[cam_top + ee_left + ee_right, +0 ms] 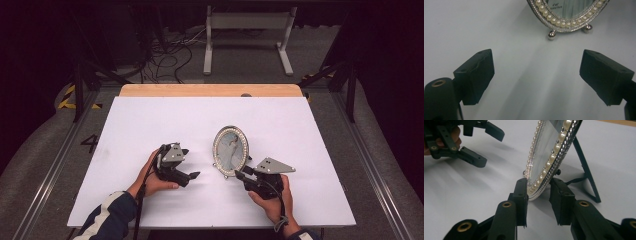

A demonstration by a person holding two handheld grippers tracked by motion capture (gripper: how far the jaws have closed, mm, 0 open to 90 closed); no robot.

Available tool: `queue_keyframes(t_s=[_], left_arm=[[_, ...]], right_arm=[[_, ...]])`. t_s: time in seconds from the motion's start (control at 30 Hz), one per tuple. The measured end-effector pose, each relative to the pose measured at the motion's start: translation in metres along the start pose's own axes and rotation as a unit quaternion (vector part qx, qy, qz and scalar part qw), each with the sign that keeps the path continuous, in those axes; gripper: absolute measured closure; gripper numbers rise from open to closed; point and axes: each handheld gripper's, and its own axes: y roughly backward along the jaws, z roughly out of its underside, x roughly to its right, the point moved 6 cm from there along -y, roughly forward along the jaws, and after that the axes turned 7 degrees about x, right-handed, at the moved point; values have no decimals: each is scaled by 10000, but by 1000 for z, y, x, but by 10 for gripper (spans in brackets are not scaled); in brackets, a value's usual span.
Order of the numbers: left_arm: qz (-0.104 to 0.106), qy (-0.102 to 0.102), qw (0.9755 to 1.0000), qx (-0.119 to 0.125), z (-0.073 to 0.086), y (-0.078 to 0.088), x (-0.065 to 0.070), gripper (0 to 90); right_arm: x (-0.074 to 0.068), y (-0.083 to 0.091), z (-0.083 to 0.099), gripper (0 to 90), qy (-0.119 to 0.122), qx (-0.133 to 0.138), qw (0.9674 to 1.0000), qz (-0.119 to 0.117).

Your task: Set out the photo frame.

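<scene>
An oval picture frame [231, 150] rimmed with pearls stands upright on the white table [150, 120], propped by a black back leg [586, 172]. My right gripper [242, 170] reaches in from the frame's right. In the right gripper view its jaws [539, 192] straddle the frame's lower rim [544, 152], with a small gap showing at the back pad. My left gripper [191, 163] sits to the left of the frame, held in a hand, jaws wide open with nothing between them. The left gripper [536, 72] looks at the frame's ball feet and lower rim [564, 15].
A wooden strip [210, 90] runs along the table's far edge. Beyond it are floor cables and a white metal stand [247, 22]. Bare white surface lies all around the frame. The left gripper [490, 147] appears at the upper left of the right gripper view.
</scene>
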Motion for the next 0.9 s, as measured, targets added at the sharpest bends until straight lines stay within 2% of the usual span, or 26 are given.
queue_keyframes(t_s=[0.1,0.17,0.3,0.43,0.5,0.6,0.73,0.83,0.9], left_arm=[[84,31,9999,53,-7,-9,-3,134],[146,35,9997,184,-15,-17,-5,134],[205,83,9993,306,-26,-27,-8,151],[254,135,9986,454,-36,-36,-9,166],[363,183,9975,582,-41,-38,-9,188],[360,229,9969,663,-46,-43,-10,207],[422,287,9969,598,-47,-52,-11,209],[412,243,9974,542,-47,-57,-10,218],[490,230,9970,551,-49,-60,-9,234]], right_arm=[[0,6,0,679,-78,59,9999,32],[0,11,-1,693,-89,120,9998,125],[4,21,-6,739,-150,359,9989,259],[4,24,-7,766,-209,445,9984,275],[4,24,-7,771,-210,448,9984,286],[4,24,-8,780,-236,499,9980,311],[4,23,-11,798,-225,581,9975,324],[5,22,-12,821,-216,575,9975,355],[5,23,-13,833,-238,582,9972,400]])
